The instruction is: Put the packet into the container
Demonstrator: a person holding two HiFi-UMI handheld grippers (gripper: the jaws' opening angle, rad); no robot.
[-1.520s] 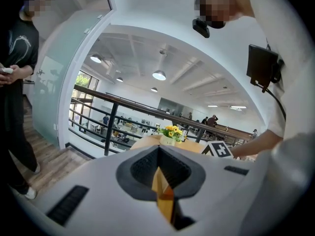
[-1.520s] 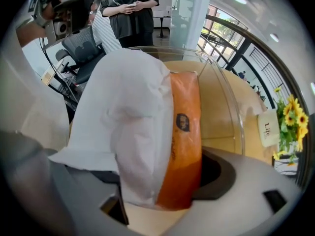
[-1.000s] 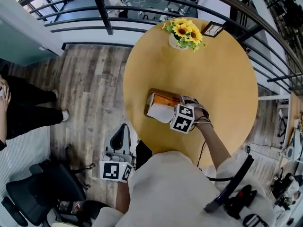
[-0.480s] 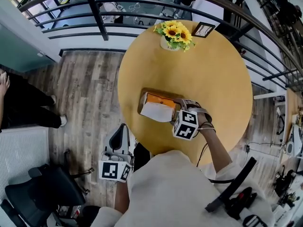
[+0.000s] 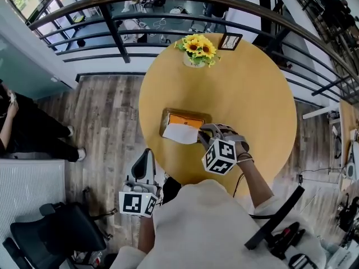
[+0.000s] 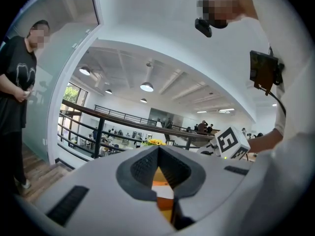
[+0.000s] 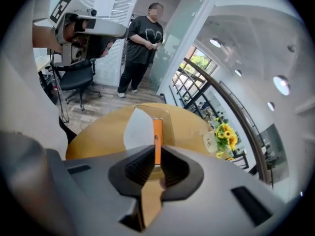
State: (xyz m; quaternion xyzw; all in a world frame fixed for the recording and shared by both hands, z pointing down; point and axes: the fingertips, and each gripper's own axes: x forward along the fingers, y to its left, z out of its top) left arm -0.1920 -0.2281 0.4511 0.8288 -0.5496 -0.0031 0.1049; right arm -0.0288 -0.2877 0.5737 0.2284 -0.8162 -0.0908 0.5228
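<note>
A brown open container point(image 5: 164, 119) sits on the round yellow table point(image 5: 247, 94), with an orange packet point(image 5: 187, 120) and a white packet point(image 5: 180, 133) in it. My right gripper point(image 5: 202, 134) reaches to the container's right end. In the right gripper view its jaws point(image 7: 157, 165) are closing, and they pinch the thin edge of the orange packet point(image 7: 157, 134), with the white packet point(image 7: 138, 129) just to the left. My left gripper point(image 5: 147, 152) hangs off the table's near left edge, jaws together and nothing in them point(image 6: 160, 181).
A vase of sunflowers point(image 5: 194, 49) and a small picture frame point(image 5: 227, 41) stand at the table's far edge, by a dark railing point(image 5: 112, 24). A person in black point(image 5: 22, 128) stands on the wooden floor at left. An office chair point(image 5: 56, 234) is at the lower left.
The right gripper has drawn back a little toward me at the container's right end. The left gripper stays beside the table edge.
</note>
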